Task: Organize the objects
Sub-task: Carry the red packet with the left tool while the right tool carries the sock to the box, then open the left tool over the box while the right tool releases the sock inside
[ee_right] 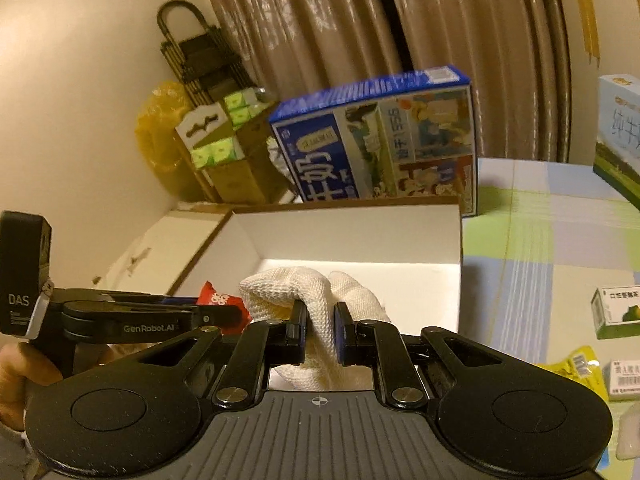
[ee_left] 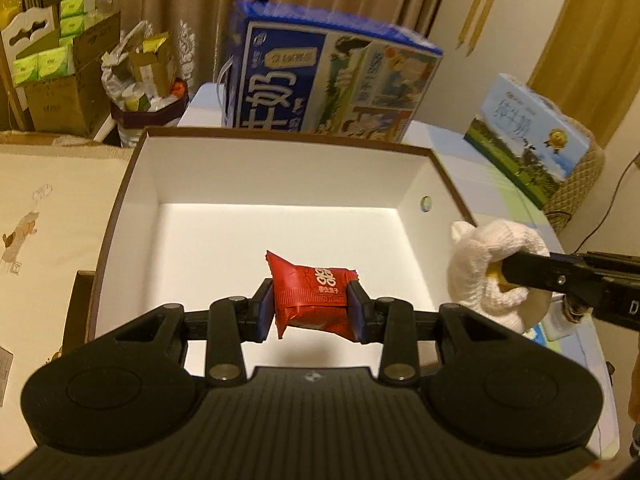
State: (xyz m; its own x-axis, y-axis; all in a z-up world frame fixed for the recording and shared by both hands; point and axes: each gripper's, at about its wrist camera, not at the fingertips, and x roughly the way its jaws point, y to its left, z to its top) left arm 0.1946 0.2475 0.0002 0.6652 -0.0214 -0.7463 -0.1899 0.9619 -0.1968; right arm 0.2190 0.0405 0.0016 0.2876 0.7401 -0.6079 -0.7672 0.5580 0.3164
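Left tool (ee_left: 311, 307) clamped on red snack packet (ee_left: 310, 294), held above floor of open white box (ee_left: 276, 184), not yet resting on it. Right tool (ee_right: 321, 334) clamped on white knit glove (ee_right: 308, 292), just off left tool's right side, at box's near-right rim. Step in hand, by judgement: drop both items into box. Best lowered until packet sits close to box floor, then released, placed toward far-left corner ahead of left tool to leave room for glove. Worth keeping both tools apart to avoid a clash over the rim; glove limp, likely to drape over the wall unless carried fully inside first. Yellow patch inside glove unclear, could be lining or another item. Box's near wall hidden under left tool body. Small boxes and yellow pack on desk (ee_right: 552, 232) to right of right tool cut off at frame edge, labels unreadable.
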